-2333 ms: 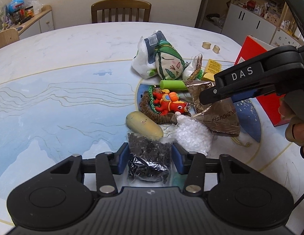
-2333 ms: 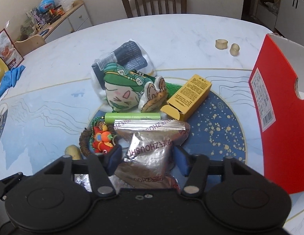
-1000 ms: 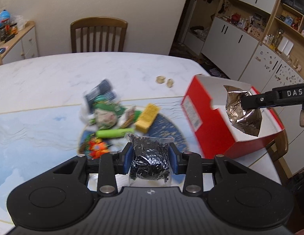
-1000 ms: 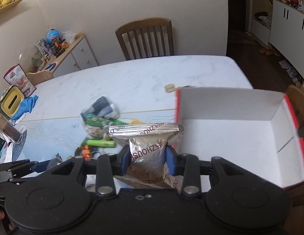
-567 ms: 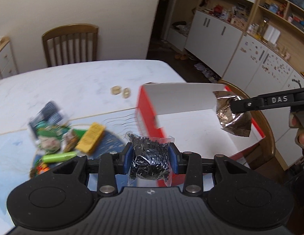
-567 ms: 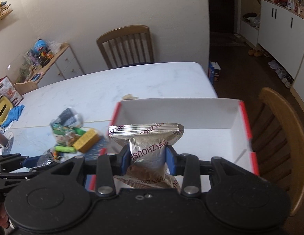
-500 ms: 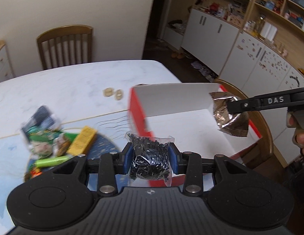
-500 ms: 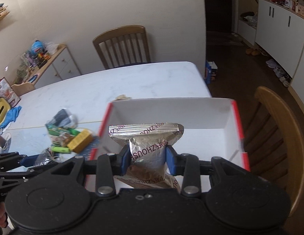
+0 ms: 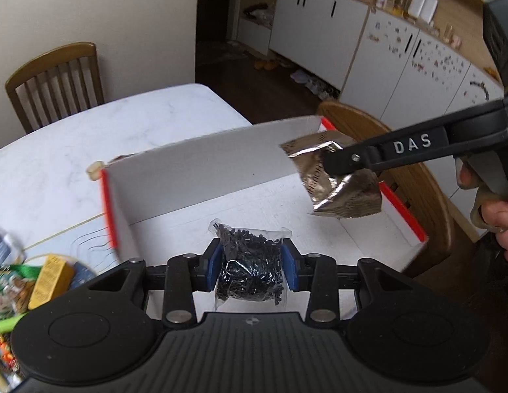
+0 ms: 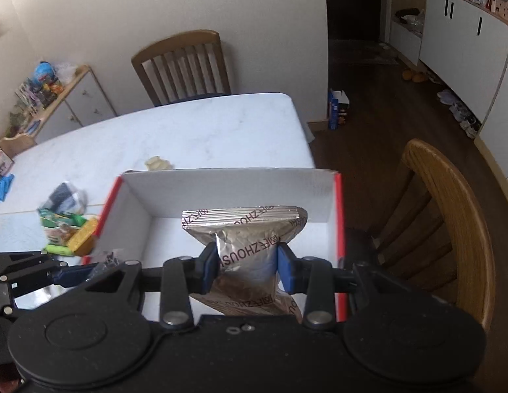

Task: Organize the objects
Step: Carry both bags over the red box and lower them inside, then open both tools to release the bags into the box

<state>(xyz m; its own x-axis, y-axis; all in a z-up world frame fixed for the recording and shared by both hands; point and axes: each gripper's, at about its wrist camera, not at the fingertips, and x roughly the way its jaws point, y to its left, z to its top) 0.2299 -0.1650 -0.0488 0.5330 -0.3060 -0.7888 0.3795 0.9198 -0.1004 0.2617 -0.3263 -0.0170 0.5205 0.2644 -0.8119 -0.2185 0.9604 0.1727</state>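
The left claw point(image 9: 250, 263) is gripping a clear bag of black bits point(image 9: 249, 267) above the open box point(image 9: 201, 163) (red outside, white inside). The right claw point(image 10: 247, 267) is clamping a foil packet point(image 10: 245, 245) over the same box on the tabletop point(image 10: 195, 127).

Crinkled glossy foil packet point(image 10: 244, 229), matt cardboard box point(image 9: 201, 163), wooden chair point(image 10: 450, 203).

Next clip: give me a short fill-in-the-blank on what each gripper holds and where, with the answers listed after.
1. The left gripper is shut on a clear bag of small ____ pieces.
2. The right gripper is shut on a ____ foil pouch.
3. Both are held over the open box, red outside and ____ inside.
4. The yellow carton lies on the ____.

Answers: black; silver; white; table
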